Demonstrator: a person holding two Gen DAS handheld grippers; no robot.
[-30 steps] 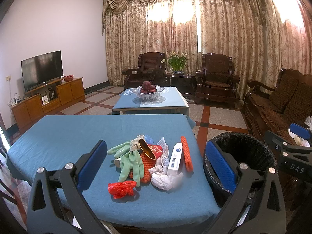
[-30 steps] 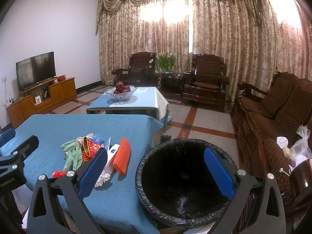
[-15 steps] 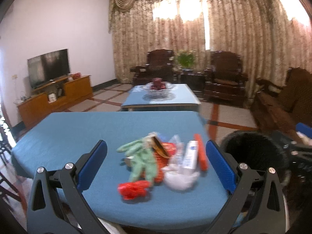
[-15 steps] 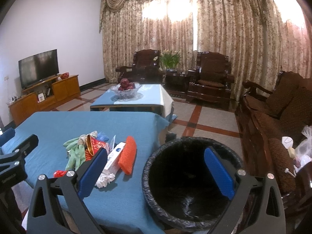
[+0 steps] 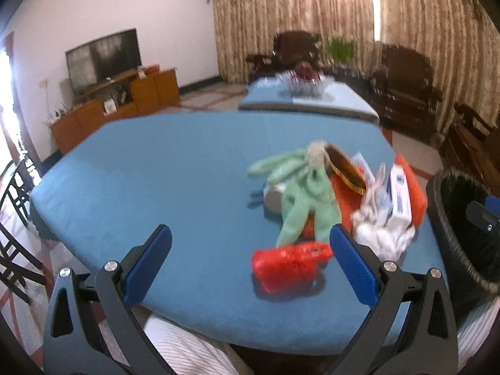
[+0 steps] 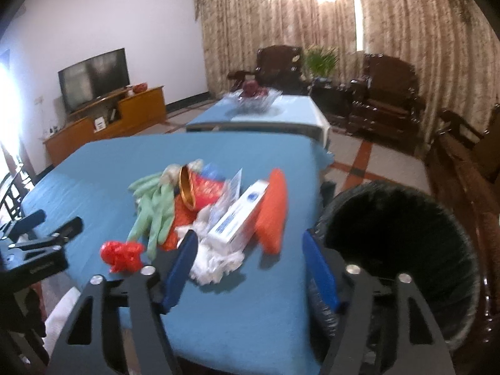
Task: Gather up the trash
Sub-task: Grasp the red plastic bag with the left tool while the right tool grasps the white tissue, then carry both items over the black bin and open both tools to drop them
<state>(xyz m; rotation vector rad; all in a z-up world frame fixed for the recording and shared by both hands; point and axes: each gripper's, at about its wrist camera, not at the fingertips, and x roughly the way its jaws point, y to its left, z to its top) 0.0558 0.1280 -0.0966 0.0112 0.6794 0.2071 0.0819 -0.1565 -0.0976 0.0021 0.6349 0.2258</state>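
A heap of trash lies on the blue table (image 5: 156, 181): a red crumpled bag (image 5: 289, 265) (image 6: 122, 254), green gloves (image 5: 300, 193) (image 6: 153, 206), a red-and-gold packet (image 6: 200, 192), white crumpled tissue (image 5: 381, 234) (image 6: 215, 257), a white-blue box (image 5: 400, 193) (image 6: 240, 218) and an orange piece (image 6: 275, 209). A black-lined bin (image 6: 403, 240) (image 5: 465, 218) stands at the table's right side. My left gripper (image 5: 250, 259) is open and empty, just short of the red bag. My right gripper (image 6: 250, 268) is open and empty, near the tissue and box.
A second blue table with a glass fruit bowl (image 6: 254, 98) stands behind. A TV cabinet (image 6: 106, 118) is at the left wall, dark wooden armchairs (image 6: 387, 93) at the curtains, and a wooden sofa (image 6: 468, 156) at the right. Black chairs (image 5: 15, 206) stand at the far left.
Both grippers have moved forward and down over the table, closer to the trash heap. The right gripper has swung left, away from above the bin. Both stay open.
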